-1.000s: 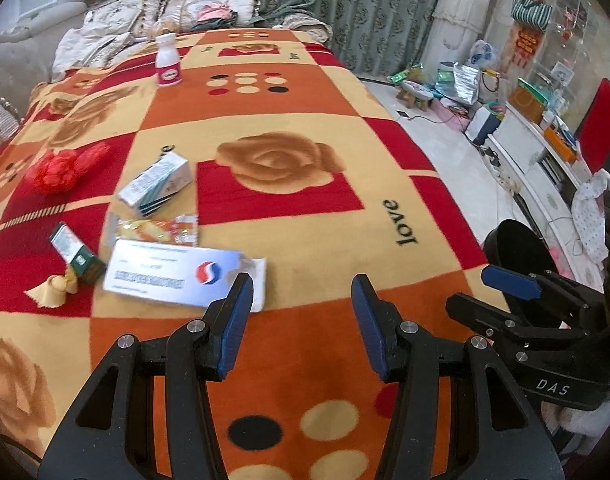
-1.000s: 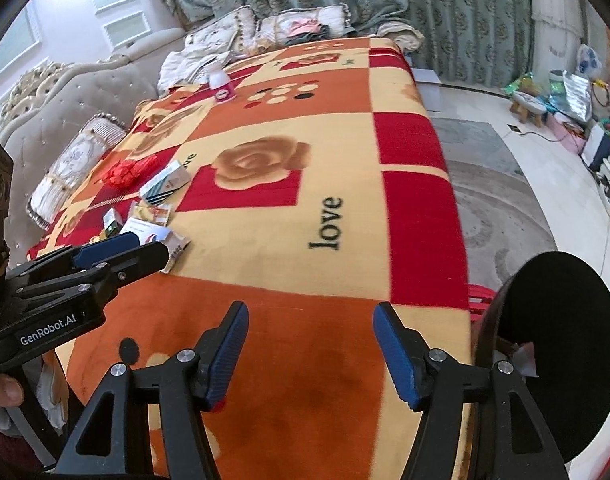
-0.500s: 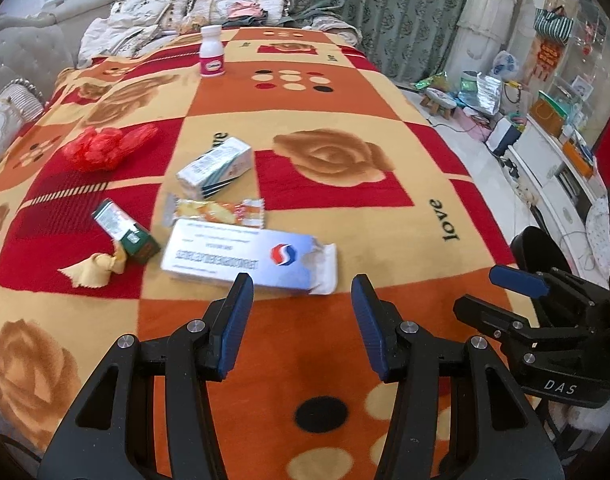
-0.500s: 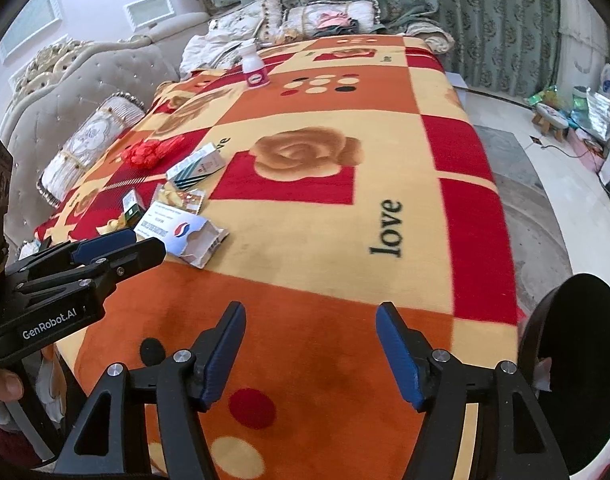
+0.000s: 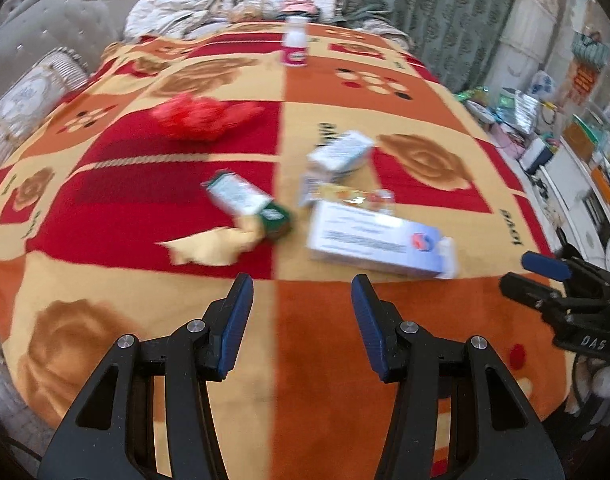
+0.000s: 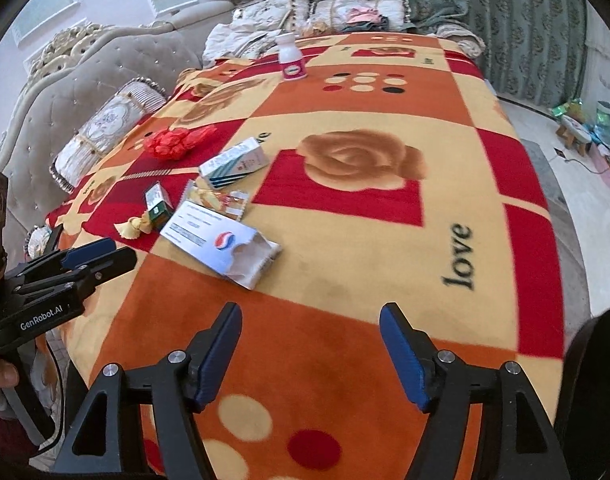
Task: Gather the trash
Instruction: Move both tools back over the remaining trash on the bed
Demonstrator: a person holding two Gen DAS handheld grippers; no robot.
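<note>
Trash lies on a red, orange and yellow blanket [image 5: 325, 328]. A long white carton [image 5: 377, 240] [image 6: 221, 242] lies nearest. Behind it are a snack wrapper [image 5: 353, 196], a small white box [image 5: 341, 154] [image 6: 233, 164], a green box [image 5: 249, 204] [image 6: 158, 202], a yellow crumpled paper [image 5: 209, 246] [image 6: 135, 227], a red plastic bag [image 5: 201, 116] [image 6: 175, 142] and a white bottle [image 5: 295, 46] [image 6: 291, 58]. My left gripper [image 5: 301, 320] is open and empty, short of the yellow paper and green box. My right gripper [image 6: 311, 354] is open and empty, short of the carton.
A grey tufted sofa with cushions [image 6: 109, 128] runs along the left. Green curtains [image 6: 485, 4] hang behind. A black round bin [image 6: 593, 384] stands at the right of the blanket's edge. Floor clutter and shelves [image 5: 545, 140] are at the right.
Both grippers have moved forward and left toward the trash pile, which now looks larger and nearer. The left view has swung left, centring on the green box and yellow paper. Jaws stay open.
</note>
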